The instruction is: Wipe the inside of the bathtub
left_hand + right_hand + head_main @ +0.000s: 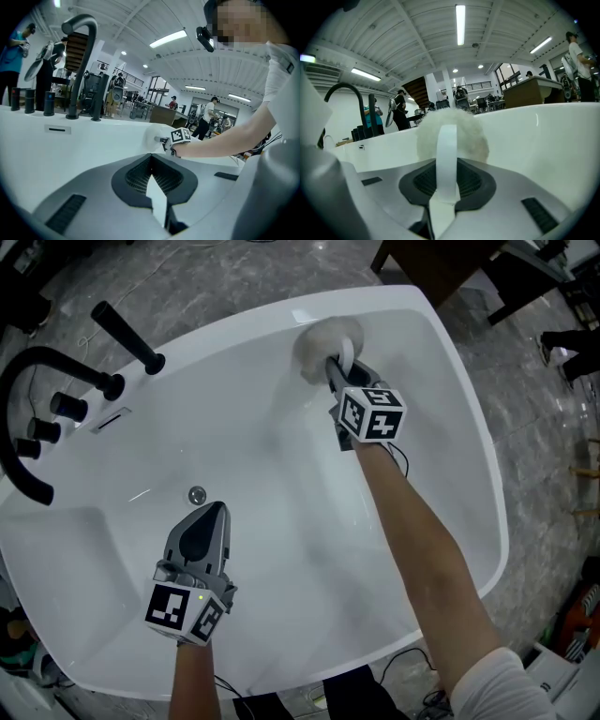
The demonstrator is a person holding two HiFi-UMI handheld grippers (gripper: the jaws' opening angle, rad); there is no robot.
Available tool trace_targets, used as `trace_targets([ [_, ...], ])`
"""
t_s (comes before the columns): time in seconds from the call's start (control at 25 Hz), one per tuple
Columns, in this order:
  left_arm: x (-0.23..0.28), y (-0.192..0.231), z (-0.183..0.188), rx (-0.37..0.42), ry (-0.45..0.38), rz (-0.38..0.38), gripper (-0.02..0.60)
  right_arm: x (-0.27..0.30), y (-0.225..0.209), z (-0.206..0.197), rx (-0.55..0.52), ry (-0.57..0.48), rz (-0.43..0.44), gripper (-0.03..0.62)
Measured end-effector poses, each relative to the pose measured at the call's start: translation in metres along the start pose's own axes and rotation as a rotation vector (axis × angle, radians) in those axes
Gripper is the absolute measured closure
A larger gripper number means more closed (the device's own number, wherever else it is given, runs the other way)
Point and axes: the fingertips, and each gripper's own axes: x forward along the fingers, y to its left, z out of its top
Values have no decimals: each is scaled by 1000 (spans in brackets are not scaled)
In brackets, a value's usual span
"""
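Grey marbled floor surrounds a white bathtub, seen from above by the person leaning over it. At the tub's far end, just below the rim, a fluffy white pad lies against the inner wall. The right hand-held gripper reaches to it on an outstretched bare forearm, its marker cube facing up. The right gripper view shows the jaws closed on the pad's white handle, a flat upright strip clamped between them, with the pad's fleece bulging just beyond.

The left hand-held gripper hangs over the near half of the tub, well apart from the pad, with its tips pointing toward the round metal drain. Its jaws are drawn together with nothing between them, and it carries a marker cube of its own at the wrist end.

On the tub's left rim stands a black arched faucet, beside it several short black knobs and a black hand shower lying across the ledge. A narrow overflow slot sits in the wall below them.

Both gripper views look past the tub's edge into a large hall with a ribbed white ceiling and strip lights, where several people stand among benches and equipment.
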Motion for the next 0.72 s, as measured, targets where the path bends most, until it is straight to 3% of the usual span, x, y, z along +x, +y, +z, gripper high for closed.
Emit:
trace_targets([
  [0.72,-4,66,23,9,-45,101,577,21,167,-22,-96,54,180,505],
])
